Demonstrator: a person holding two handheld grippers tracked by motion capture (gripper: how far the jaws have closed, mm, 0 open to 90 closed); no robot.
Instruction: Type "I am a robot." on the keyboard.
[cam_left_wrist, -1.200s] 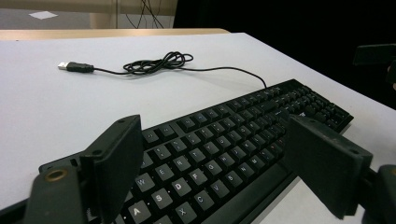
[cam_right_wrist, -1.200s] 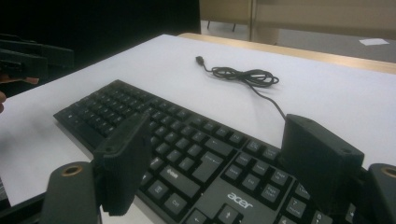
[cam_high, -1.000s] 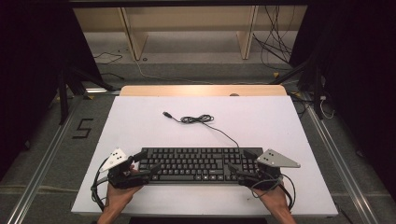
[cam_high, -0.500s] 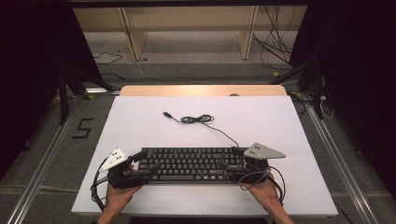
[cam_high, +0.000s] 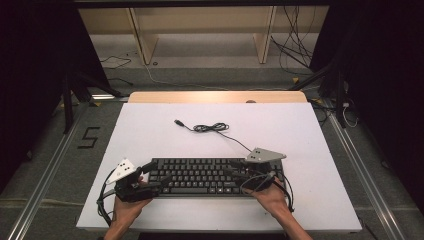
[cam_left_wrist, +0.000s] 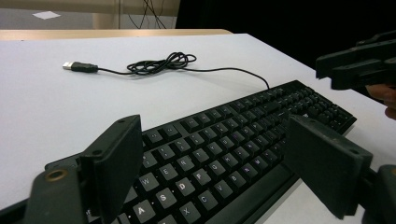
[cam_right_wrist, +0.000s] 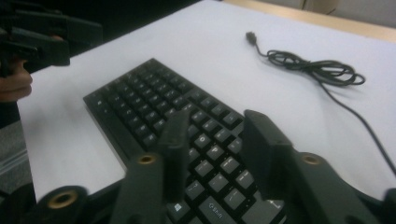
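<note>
White table (cam_high: 150, 130) under dim light, dark room all round, bare shelving behind. Black keyboard (cam_high: 200, 175) lying flat on it, close to the person's edge, long side across. Off its far edge, cable (cam_high: 215, 128) running out to a loose coil, plug (cam_high: 178, 122) beyond that, unconnected.

Change first: right gripper (cam_right_wrist: 215, 126) no longer at the keyboard's right end as a second ago, now in over the right-hand keys. Jaws just been closing, down to a narrow gap, roughly a key or two wide (nothing between them, only keycaps below). Reads as lining up to press or pick at a key rather than lift the board. A judgement, no more.

Left gripper (cam_left_wrist: 212, 140) parked at the keyboard's left end, same spot as before. Jaws wide apart, one over the far edge, one past the near edge, gripping nothing visible. Probably steadying or about to.

Hard to make out:
- From above, right jaw tips tucked under the grey plate (cam_high: 265, 156), so contact with the keys impossible to tell.
- Left pads against the keyboard's edges or just clear of them: cannot tell.
- Key legends blurred near the right gripper, target key unreadable.
- Keyboard's near corners cut off in both gripper views.
</note>
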